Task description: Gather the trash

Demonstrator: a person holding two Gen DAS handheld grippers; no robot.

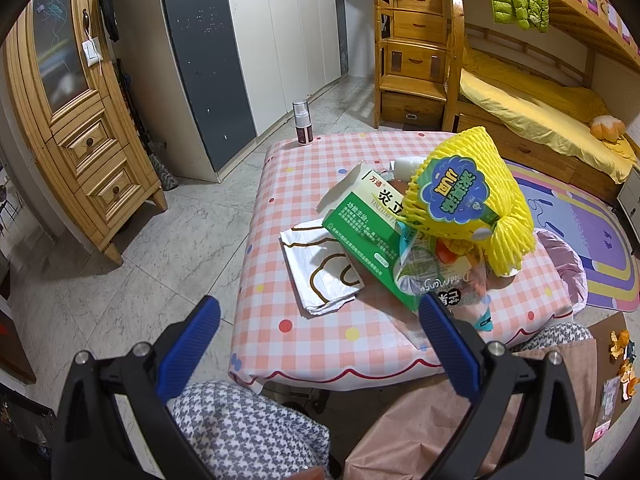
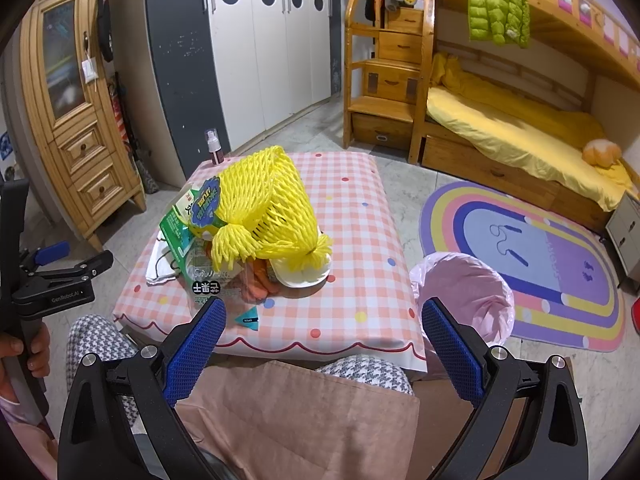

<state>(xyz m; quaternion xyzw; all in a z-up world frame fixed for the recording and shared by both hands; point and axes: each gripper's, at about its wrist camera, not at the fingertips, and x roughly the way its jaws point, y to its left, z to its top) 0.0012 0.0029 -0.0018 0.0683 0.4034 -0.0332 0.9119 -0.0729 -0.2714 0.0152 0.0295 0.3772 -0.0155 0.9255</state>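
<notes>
Trash lies heaped on the table: yellow net on top, green box and clear wrapper beneath, white paper just beside the box. The pink-lined bin stands beside the table's right edge. Both the left gripper and right gripper hang with fingers apart, holding nothing. Best take the net first with the right, pinching its bunched end, then carry it over the bin.

On the table: one yellow foam net, one green box, one clear snack bag, one white wrapper, one white dish, one spray bottle. Beside it: one pink-lined bin. Two grippers, left and right.
</notes>
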